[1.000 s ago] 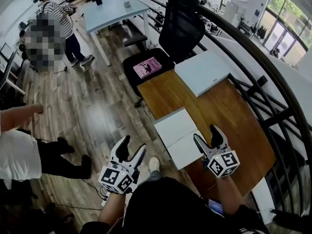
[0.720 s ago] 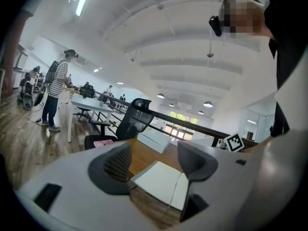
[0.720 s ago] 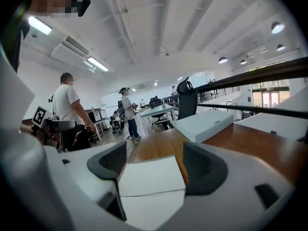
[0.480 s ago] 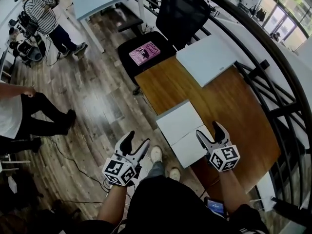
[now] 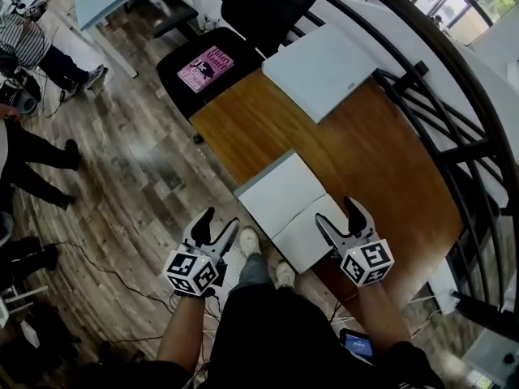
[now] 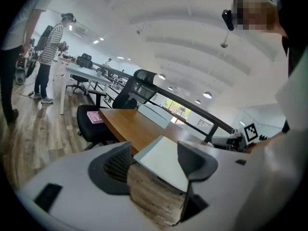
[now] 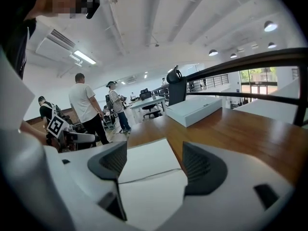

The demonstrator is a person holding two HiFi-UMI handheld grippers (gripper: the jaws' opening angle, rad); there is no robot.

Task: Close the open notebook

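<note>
Open notebook (image 5: 284, 194) flat at the near edge of the table (image 5: 389, 160); my right gripper (image 5: 336, 214), jaws apart, poised over its near page to fold it; my left gripper (image 5: 219, 222), also released, off-table

the open notebook (image 5: 288, 205) lies at the table's (image 5: 389, 168) near left edge, a box (image 5: 324, 67) at its far end. beyond stands a chair (image 5: 263, 2) with a book (image 5: 204, 70) on its seat. the right gripper (image 5: 336, 212) is over the near page, the left gripper (image 5: 219, 220) off the table's left.
</note>
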